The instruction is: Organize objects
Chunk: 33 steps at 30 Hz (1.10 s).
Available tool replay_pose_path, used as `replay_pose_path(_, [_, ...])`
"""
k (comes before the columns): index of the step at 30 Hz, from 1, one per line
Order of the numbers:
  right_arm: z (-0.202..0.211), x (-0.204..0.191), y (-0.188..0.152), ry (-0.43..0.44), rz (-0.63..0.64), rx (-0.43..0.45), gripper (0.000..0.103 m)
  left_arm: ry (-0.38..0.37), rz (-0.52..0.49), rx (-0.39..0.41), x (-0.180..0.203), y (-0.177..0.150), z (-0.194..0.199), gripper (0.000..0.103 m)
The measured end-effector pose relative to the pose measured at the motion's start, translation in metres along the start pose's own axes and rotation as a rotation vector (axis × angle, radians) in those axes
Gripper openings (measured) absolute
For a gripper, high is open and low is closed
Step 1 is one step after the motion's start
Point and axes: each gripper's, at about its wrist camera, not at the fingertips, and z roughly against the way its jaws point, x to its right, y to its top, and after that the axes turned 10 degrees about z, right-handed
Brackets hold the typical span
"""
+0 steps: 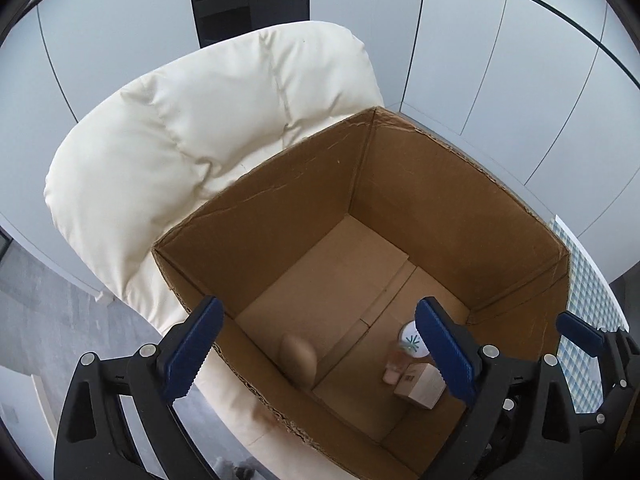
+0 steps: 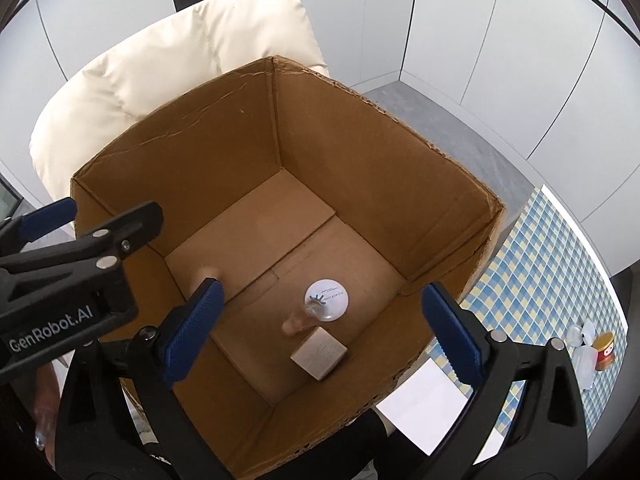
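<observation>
- Left wrist view: left tongs (image 1: 320, 354) gape wide, nothing between the blue pads; they hang over the near-left corner of the cardboard box (image 1: 452, 200).
- Same view: a blurred tan, rounded object (image 1: 299, 358) sits low against the box's left wall. Can't tell if it's airborne or landed.
- On the box floor, at the right: a small cardboard carton (image 1: 420, 389), with a white-capped clear bottle (image 1: 410, 342) touching its far side. Something pinkish and blurred lies by the bottle.
- Box sits beside a cream padded chair (image 1: 180, 132).
- Right wrist view: right tongs (image 2: 320, 336) are also spread wide and empty, poised above the box opening. The left tool juts in from the left edge.
- Bottle (image 2: 325, 300) and carton (image 2: 319, 353) are mid-floor, touching. The tan object (image 2: 204, 274) peeks out behind the left pad, near the box's left wall.
- Outside the box: the blue-and-yellow checked bench (image 2: 532, 272) at right carries a white sheet (image 2: 424, 404), a small orange-lidded jar (image 2: 604, 350) and some clear plastic bits.
- My read: this is the release step, with drops going into the box. To do it well, keep the tongs fully spread, lift straight up clear of the rim and don't clip the wall.
- The next pick is probably the jar on the bench. The rest of the box floor is free, so aim later drops there and avoid stacking on the bottle.
</observation>
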Motion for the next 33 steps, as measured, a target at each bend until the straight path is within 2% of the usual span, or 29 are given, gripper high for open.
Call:
replay_pose_path(6, [0.000, 0.001, 0.001, 0.003, -0.003, -0.001, 0.101, 0.002, -0.003, -0.030, 0.000, -0.003, -0.006, 0.097])
replay_pose_path(19, [0.001, 0.002, 0.000, 0.017, -0.007, -0.009, 0.101, 0.007, 0.008, -0.034, -0.002, -0.003, -0.004, 0.097])
replay_pose_path(33, [0.019, 0.000, -0.007, 0.015, -0.024, -0.001, 0.101, 0.005, 0.009, -0.031, -0.006, -0.012, 0.016, 0.097])
